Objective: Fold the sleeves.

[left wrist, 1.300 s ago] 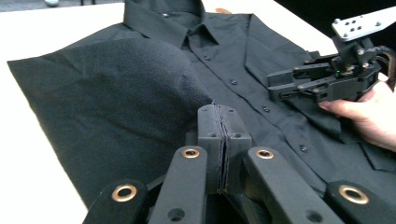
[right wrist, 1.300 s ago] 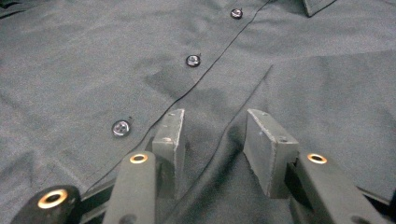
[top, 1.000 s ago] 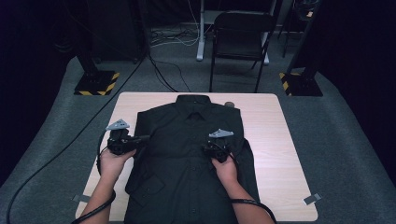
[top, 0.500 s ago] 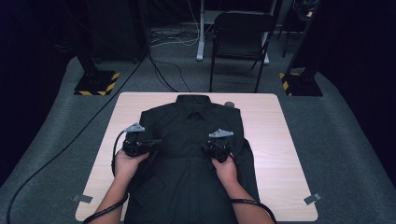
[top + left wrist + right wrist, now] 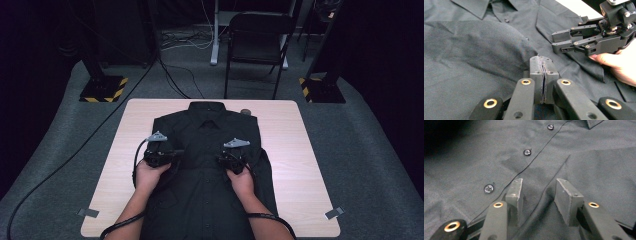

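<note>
A dark button-up shirt [image 5: 210, 190] lies face up on the light wooden table [image 5: 300, 150], collar [image 5: 207, 107] to the far side. My left gripper [image 5: 174, 151] sits over the shirt's left chest. In the left gripper view its jaws [image 5: 541, 60] are shut on a folded flap of the shirt's fabric [image 5: 486, 45]. My right gripper [image 5: 224, 159] rests on the right chest, also seen in the left gripper view [image 5: 560, 41]. Its jaws [image 5: 538, 186] stand apart over the cloth beside the button placket [image 5: 527, 152], pressing on nothing.
A small round object [image 5: 245, 111] lies by the collar at the table's far edge. Tape marks [image 5: 88, 212] [image 5: 334, 212] sit near the front corners. A black chair [image 5: 257, 37] and stands with striped bases [image 5: 102, 90] [image 5: 320, 90] are behind the table.
My left gripper has moved right, from the shirt's left edge onto its chest, bringing the pinched fabric over with it. The right gripper has stayed put.
</note>
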### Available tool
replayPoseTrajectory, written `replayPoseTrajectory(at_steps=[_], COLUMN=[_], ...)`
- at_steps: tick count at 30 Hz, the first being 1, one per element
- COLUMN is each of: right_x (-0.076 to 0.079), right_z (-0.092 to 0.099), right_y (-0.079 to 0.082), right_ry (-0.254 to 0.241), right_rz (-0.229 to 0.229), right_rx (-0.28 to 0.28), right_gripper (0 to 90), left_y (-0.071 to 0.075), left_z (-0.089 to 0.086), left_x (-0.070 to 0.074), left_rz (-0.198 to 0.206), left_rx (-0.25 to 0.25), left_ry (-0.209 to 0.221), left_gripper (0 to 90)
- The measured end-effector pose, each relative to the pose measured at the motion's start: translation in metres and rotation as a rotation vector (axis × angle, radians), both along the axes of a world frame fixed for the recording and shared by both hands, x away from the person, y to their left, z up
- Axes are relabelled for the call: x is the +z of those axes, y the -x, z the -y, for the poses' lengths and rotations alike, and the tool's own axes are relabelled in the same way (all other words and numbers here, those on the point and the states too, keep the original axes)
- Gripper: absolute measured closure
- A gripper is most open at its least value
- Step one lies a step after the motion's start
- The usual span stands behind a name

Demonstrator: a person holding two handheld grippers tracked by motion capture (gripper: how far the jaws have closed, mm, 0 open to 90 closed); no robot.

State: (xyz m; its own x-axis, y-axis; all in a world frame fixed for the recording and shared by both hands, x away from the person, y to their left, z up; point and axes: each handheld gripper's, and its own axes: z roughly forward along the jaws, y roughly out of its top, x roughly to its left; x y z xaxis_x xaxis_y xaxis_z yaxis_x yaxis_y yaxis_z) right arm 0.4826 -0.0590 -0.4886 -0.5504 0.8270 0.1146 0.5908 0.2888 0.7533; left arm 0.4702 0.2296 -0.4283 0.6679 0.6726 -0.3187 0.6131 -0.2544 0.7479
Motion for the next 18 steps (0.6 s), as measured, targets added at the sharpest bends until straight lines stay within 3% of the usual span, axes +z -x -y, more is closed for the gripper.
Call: replayPoseTrajectory(at_steps=[5, 13, 18], right_x=[0.000, 0.000, 0.000], right_z=[0.000, 0.000, 0.000], right_y=[0.000, 0.000, 0.000], right_ry=[-0.002, -0.001, 0.000], right_rz=[-0.001, -0.001, 0.000], right_rx=[-0.001, -0.001, 0.000], right_gripper=[57.6, 57.7, 57.5], left_y=[-0.004, -0.008, -0.015], left_z=[0.010, 0.018, 0.029], left_x=[-0.008, -0.016, -0.023], left_rz=[-0.007, -0.016, -0.030], left_rx=[0.001, 0.045, 0.057], left_ry=[-0.027, 0.002, -0.054], left_gripper=[88.2, 88.2, 88.1])
